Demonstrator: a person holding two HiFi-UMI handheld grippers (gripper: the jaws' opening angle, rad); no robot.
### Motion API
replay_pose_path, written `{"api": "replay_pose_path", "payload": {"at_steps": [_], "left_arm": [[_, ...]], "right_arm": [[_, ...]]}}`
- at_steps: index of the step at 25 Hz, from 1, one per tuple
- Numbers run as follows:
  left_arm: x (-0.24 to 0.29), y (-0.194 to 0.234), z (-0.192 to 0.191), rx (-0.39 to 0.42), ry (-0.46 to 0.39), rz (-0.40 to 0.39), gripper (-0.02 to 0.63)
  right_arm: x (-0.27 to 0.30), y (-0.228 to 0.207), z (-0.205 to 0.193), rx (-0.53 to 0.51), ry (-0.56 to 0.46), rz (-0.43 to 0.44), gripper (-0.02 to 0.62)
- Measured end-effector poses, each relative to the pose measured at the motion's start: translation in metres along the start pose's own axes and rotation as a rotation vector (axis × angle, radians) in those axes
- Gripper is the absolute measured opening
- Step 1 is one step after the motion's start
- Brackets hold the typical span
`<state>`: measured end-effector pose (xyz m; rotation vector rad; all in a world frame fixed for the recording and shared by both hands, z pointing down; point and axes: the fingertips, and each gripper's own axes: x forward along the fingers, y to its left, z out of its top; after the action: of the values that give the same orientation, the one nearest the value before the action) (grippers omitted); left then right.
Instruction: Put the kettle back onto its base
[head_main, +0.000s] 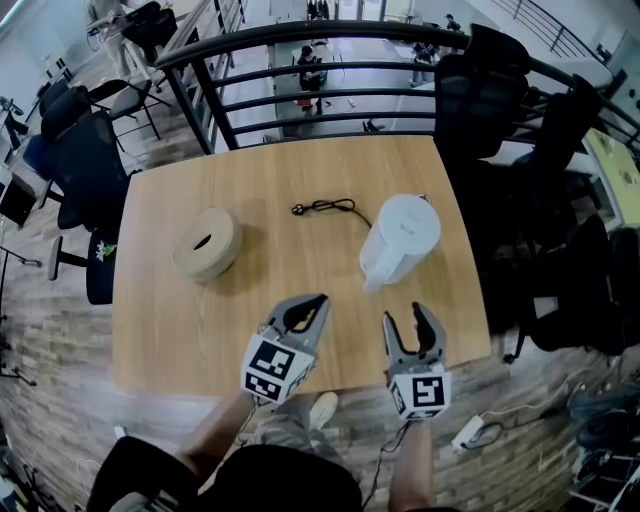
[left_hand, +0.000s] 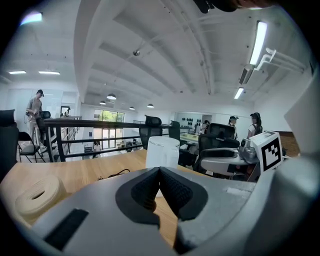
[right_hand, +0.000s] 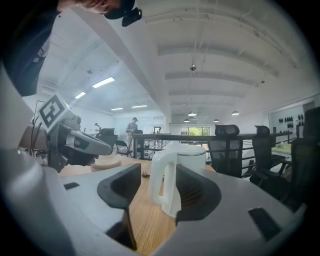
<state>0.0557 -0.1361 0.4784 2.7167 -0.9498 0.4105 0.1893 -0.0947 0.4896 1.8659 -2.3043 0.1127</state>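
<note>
The white kettle (head_main: 400, 240) stands upright on the table (head_main: 190, 330), right of centre. Its long axis is vertical and its handle is turned toward the near edge and my right gripper (head_main: 403, 315). The base (head_main: 207, 243), a tan disc with a dark opening in its top, lies well apart to the kettle's left.

The only print I can make out is the black-and-white square markers (head_main: 270, 368) on the gripper cubes. Any label on the kettle or base is too small to read.

A black cord (head_main: 328, 206) lies between the two, toward the far edge. Its right end runs up to the kettle's side, and I cannot tell what it joins.

In the right gripper view the jaws stand wide apart, clamped on nothing. The kettle's handle is framed between them but sits farther off on the table. The left gripper (head_main: 320, 298) hovers beside the right one over the near part of the table, jaws together on nothing.

My arms are cut off at the bottom of the head view, and the kettle's far side is hidden from both gripper views.
</note>
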Motion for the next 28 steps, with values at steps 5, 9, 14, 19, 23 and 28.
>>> {"api": "replay_pose_path", "payload": {"at_steps": [5, 9, 14, 19, 23, 28], "left_arm": [[-0.031, -0.021, 0.013, 0.019, -0.039, 0.006, 0.0], [-0.059, -0.034, 0.022, 0.034, -0.067, 0.015, 0.0], [-0.092, -0.052, 0.03, 0.042, -0.094, 0.023, 0.0], [-0.116, -0.061, 0.035, 0.058, -0.12, 0.032, 0.0], [-0.132, -0.069, 0.031, 0.066, -0.12, 0.039, 0.0], [-0.149, -0.076, 0.026, 0.064, -0.124, 0.05, 0.0]], "right_arm": [[-0.043, 0.003, 0.017, -0.004, -0.012, -0.052, 0.191], [-0.072, 0.011, 0.027, -0.006, -0.018, -0.078, 0.166], [-0.105, 0.021, 0.036, -0.015, -0.016, -0.116, 0.119], [-0.128, 0.03, 0.049, -0.016, -0.061, -0.137, 0.092], [-0.146, 0.035, 0.049, -0.022, -0.061, -0.169, 0.059], [-0.165, 0.044, 0.05, -0.026, -0.058, -0.172, 0.025]]}}
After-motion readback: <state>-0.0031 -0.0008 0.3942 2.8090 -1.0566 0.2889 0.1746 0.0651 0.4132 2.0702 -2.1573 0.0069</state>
